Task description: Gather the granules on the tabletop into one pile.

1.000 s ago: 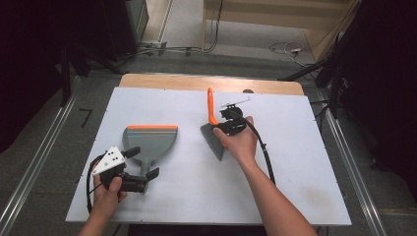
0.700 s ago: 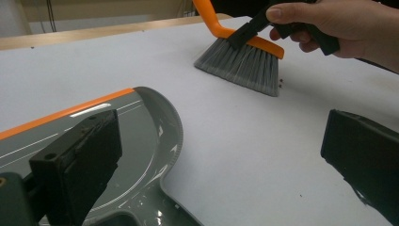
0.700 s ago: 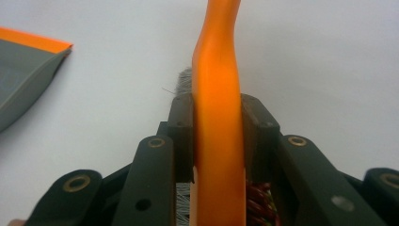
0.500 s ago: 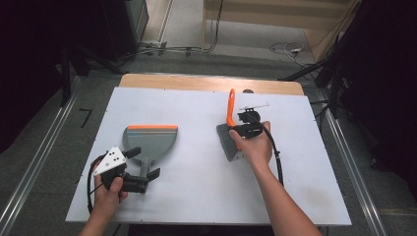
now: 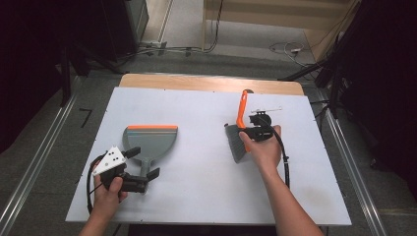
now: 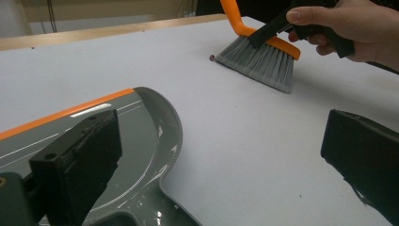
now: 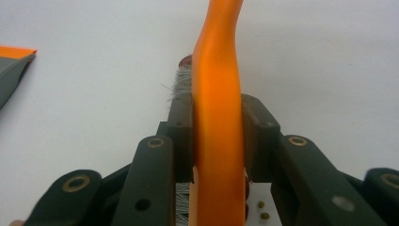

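A grey dustpan (image 5: 150, 139) with an orange lip lies flat at the table's left. My left gripper (image 5: 143, 163) stands open at its handle end; in the left gripper view (image 6: 219, 141) one jaw hangs over the dustpan (image 6: 141, 127) and the other over bare table. My right gripper (image 5: 252, 132) is shut on the orange handle of a hand brush (image 5: 241, 108), whose grey bristles (image 5: 236, 146) rest on the table right of centre. The right gripper view (image 7: 216, 113) shows the brush handle (image 7: 217, 70) clamped between both pads. A small dark-red bead (image 6: 212, 58) lies at the bristle tips.
The white table top (image 5: 196, 196) has a wooden strip (image 5: 206, 82) along its far edge and metal rails (image 5: 29, 182) on both sides. Cables (image 5: 216, 44) run across the floor behind. Tiny pellets (image 7: 261, 205) lie under the right gripper.
My right hand has carried the brush to the right across the table, away from the dustpan. The left hand and dustpan have stayed put.
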